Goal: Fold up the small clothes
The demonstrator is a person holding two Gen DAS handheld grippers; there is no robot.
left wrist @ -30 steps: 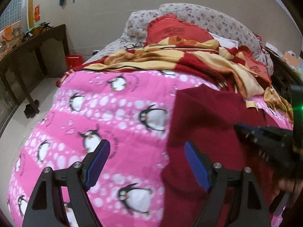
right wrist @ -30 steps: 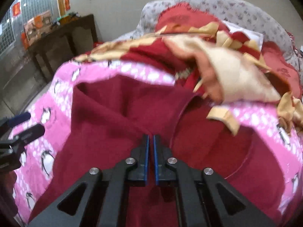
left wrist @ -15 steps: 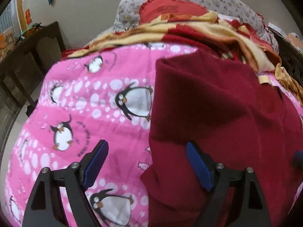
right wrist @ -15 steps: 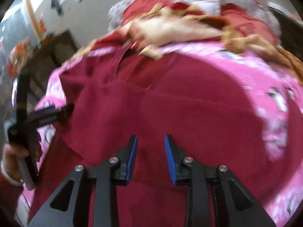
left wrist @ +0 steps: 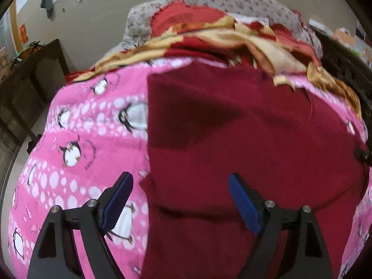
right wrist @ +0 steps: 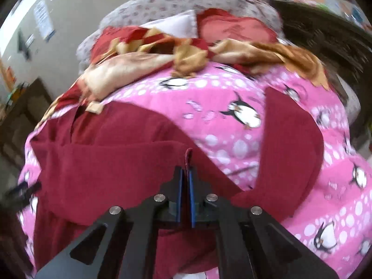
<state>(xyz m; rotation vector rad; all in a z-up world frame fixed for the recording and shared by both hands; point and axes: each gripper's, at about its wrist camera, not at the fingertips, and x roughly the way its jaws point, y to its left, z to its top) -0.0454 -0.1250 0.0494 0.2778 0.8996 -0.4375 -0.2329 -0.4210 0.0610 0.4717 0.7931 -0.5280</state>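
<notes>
A dark red garment [left wrist: 232, 127] lies spread on a pink penguin blanket [left wrist: 81, 139]. My left gripper [left wrist: 180, 177] hangs open over the garment's left edge. Its left finger is above the blanket, its right finger above the cloth, and nothing is gripped. In the right wrist view the garment [right wrist: 104, 162] has a sleeve [right wrist: 290, 144] spread out to the right. My right gripper [right wrist: 186, 172] is closing tight on a raised fold of the garment's edge, which sticks up between the pads. The left gripper [right wrist: 23, 189] shows blurred at the far left.
A rumpled red and yellow quilt [left wrist: 209, 39] and a floral pillow [left wrist: 220, 0] are piled at the bed's far end. A dark wooden table [left wrist: 30, 69] stands on the floor to the left. Dark furniture [right wrist: 325, 37] stands along the right.
My left gripper slid right and a little lower, over the garment's left edge. My right gripper opened, travelled right across the garment while rolling, and shut on a fold of its edge.
</notes>
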